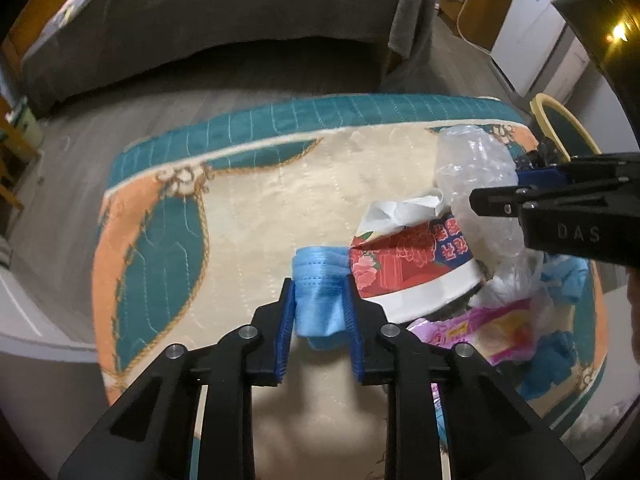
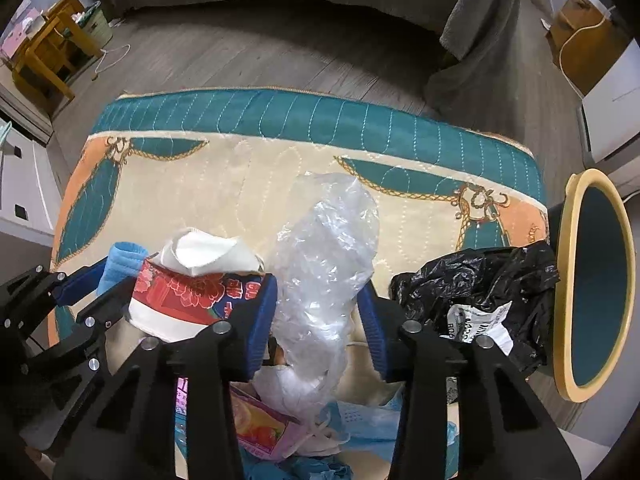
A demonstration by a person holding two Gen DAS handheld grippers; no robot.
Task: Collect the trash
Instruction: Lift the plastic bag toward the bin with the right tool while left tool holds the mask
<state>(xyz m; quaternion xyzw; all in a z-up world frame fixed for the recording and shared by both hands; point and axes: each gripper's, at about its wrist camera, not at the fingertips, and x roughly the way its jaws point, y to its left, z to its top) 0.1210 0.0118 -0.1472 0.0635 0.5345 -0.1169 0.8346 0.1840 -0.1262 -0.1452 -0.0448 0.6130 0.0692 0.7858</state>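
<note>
My left gripper (image 1: 319,304) is shut on a folded blue face mask (image 1: 318,292), held above the quilted cloth; the mask also shows in the right wrist view (image 2: 120,264). My right gripper (image 2: 318,320) has its jaws on either side of a crumpled clear plastic bag (image 2: 324,264), with a gap showing on the right side. That bag shows in the left wrist view (image 1: 476,176) too. A crushed red and white paper cup (image 2: 188,292) lies between the two grippers, also seen in the left wrist view (image 1: 412,264). A pink snack wrapper (image 2: 260,428) and blue gloves (image 2: 360,416) lie under the right gripper.
A black trash bag (image 2: 480,280) with a paper scrap lies at the right, beside a bin with a cream rim (image 2: 564,280). The teal, cream and orange quilted cloth (image 2: 240,168) covers the surface. A grey sofa (image 1: 220,12) stands beyond; wood furniture (image 2: 52,52) at far left.
</note>
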